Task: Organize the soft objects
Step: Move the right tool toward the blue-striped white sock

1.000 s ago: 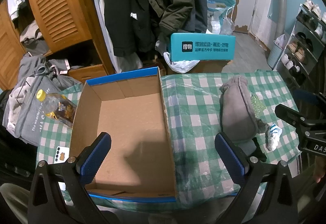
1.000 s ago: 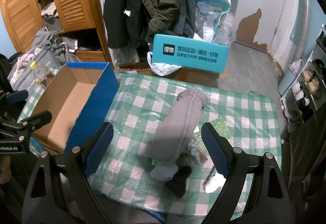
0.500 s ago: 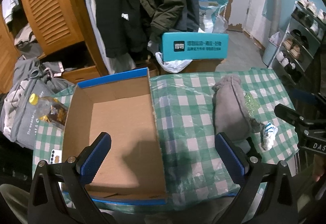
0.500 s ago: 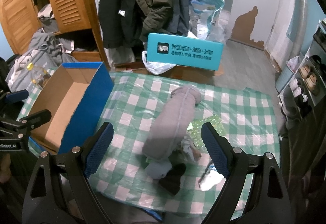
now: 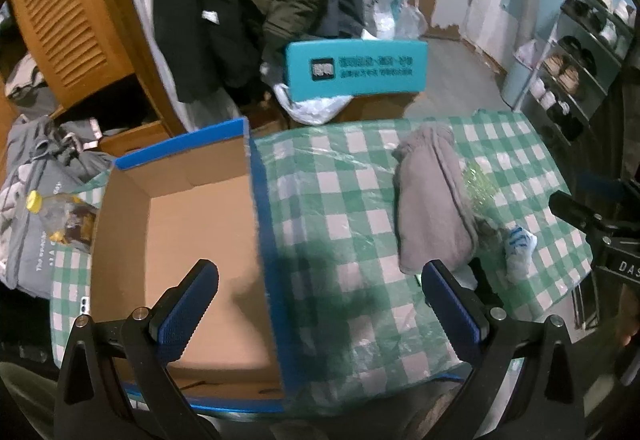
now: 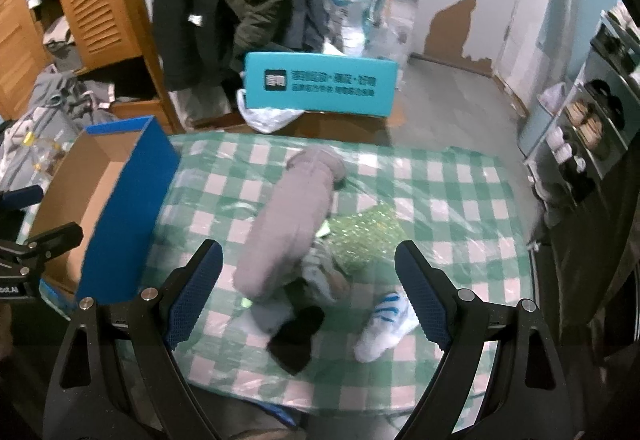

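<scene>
A long grey garment [image 6: 292,224] lies on the green checked tablecloth [image 6: 440,200]; it also shows in the left wrist view [image 5: 432,208]. At its near end lie a black sock [image 6: 298,336], a white and blue sock [image 6: 384,324] and a green glittery cloth [image 6: 360,236]. An open blue cardboard box [image 5: 176,232] stands on the left; in the right wrist view the box [image 6: 120,192] looks empty. My left gripper [image 5: 320,304] is open over the box's right wall. My right gripper [image 6: 308,292] is open above the sock pile.
A teal box [image 6: 320,88] sits behind the table. A bottle with a yellow cap [image 5: 60,216] and a grey bag [image 5: 28,208] lie left of the cardboard box. Coats hang behind. A shoe rack [image 5: 580,64] stands at the right.
Both grippers have pulled back and shifted right. The table and objects sit lower and closer in both views. Nothing was taken hold of.
</scene>
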The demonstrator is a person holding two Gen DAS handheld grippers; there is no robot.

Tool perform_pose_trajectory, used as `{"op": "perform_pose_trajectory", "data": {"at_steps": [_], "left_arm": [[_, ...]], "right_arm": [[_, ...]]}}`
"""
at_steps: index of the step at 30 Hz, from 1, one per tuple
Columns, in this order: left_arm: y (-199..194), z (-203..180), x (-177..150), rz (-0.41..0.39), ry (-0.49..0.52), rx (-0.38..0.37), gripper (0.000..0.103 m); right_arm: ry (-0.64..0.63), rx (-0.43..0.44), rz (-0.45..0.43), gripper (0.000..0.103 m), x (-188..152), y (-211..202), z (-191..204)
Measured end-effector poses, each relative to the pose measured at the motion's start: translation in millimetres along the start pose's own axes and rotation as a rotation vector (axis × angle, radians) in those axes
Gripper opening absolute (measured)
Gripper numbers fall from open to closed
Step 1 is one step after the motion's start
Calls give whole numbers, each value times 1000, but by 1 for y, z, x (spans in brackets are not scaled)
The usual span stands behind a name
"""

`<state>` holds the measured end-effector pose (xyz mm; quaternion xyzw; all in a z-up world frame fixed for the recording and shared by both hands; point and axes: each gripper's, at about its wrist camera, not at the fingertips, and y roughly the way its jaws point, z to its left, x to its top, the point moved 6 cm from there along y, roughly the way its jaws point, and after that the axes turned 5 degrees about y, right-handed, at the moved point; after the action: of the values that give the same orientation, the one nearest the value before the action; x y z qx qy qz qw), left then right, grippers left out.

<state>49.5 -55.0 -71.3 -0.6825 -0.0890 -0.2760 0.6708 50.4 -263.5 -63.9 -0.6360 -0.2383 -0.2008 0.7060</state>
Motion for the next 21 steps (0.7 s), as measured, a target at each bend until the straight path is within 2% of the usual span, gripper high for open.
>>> {"op": "perform_pose_trajectory", "data": {"at_steps": [12,21], "left_arm": [[36,-42,11,93,40,-61,103],[64,-65,24,133,58,-65,103]], "right_arm": [[90,-78,83,87,-18,28,-57],[146,-113,157,87,-37,51,-89]]}}
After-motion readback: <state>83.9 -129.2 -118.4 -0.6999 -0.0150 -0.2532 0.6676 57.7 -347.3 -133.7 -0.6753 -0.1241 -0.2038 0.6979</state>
